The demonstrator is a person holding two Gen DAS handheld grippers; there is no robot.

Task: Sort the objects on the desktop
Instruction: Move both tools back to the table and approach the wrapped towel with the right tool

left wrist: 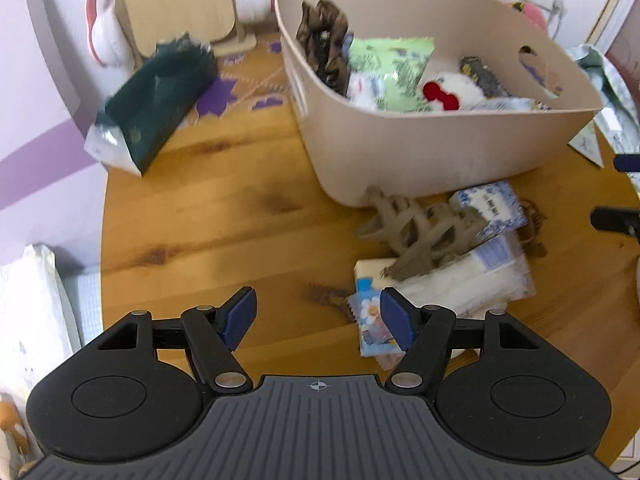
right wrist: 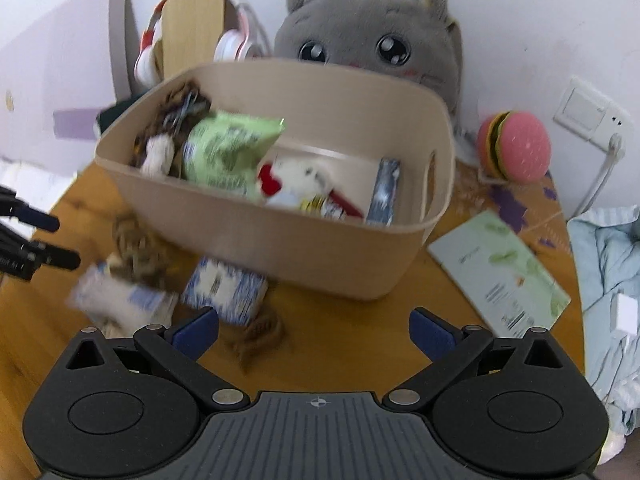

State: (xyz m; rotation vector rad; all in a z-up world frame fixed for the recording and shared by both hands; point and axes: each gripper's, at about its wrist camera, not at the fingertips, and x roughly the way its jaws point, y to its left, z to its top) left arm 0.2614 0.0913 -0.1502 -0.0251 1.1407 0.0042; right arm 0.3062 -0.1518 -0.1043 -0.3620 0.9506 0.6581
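A beige bin [left wrist: 440, 148] stands on the round wooden table [left wrist: 224, 216] and holds a green snack bag [left wrist: 394, 68], a white plush with a red bow [left wrist: 444, 90] and a brown hair clip [left wrist: 324, 36]. In front of it lie a beige claw clip [left wrist: 420, 236], a blue-and-white tissue pack [left wrist: 490, 210], a white tissue pack [left wrist: 476, 280] and a small blue flower packet [left wrist: 370, 320]. My left gripper [left wrist: 318, 322] is open and empty, its right pad beside the flower packet. My right gripper [right wrist: 314, 332] is open and empty in front of the bin [right wrist: 304, 240], near the blue-and-white pack [right wrist: 224, 292].
A dark green tissue box [left wrist: 156, 100] lies at the far left of the table. A green booklet [right wrist: 500, 268] lies right of the bin. A grey cat plush [right wrist: 372, 44], headphones on a wooden stand [right wrist: 192, 36] and a burger toy [right wrist: 516, 146] stand behind.
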